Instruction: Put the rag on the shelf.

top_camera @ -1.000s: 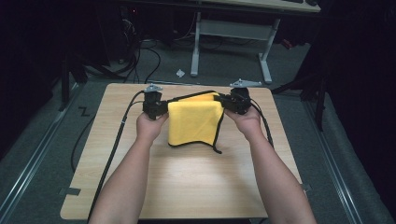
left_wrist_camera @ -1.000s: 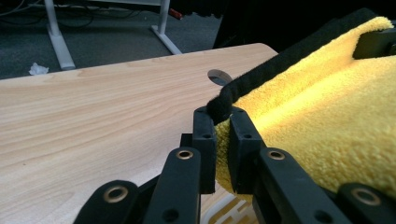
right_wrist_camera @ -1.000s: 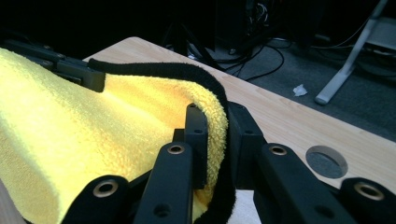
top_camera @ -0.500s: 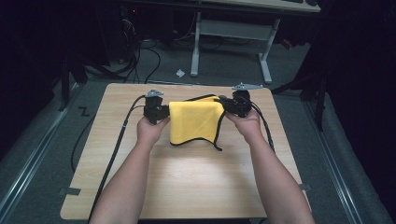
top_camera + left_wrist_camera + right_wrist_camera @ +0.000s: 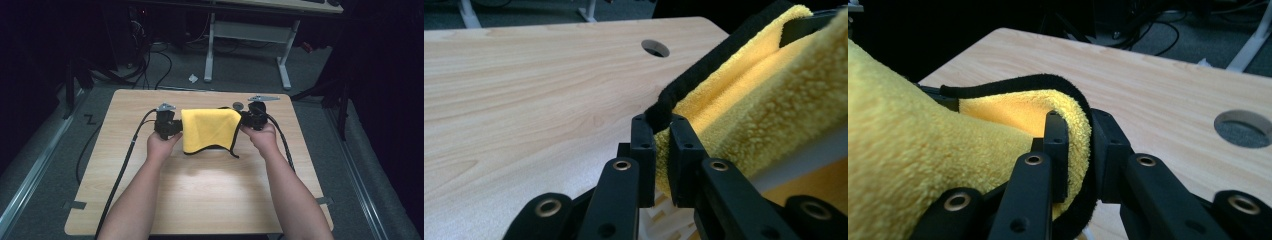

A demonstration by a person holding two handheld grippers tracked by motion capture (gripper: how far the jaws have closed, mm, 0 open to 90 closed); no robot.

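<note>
cloth [image 5: 210, 129] above table [image 5: 210, 195], between left gripper [image 5: 172, 128] and right gripper [image 5: 247, 120]

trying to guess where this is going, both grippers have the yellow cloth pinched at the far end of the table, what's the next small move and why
Probably draw both grippers toward the person and down, laying the cloth flat on the table. The left gripper and right gripper each clamp a black-edged corner, the cloth hangs folded between them, and bare wood lies on the near side.
</note>
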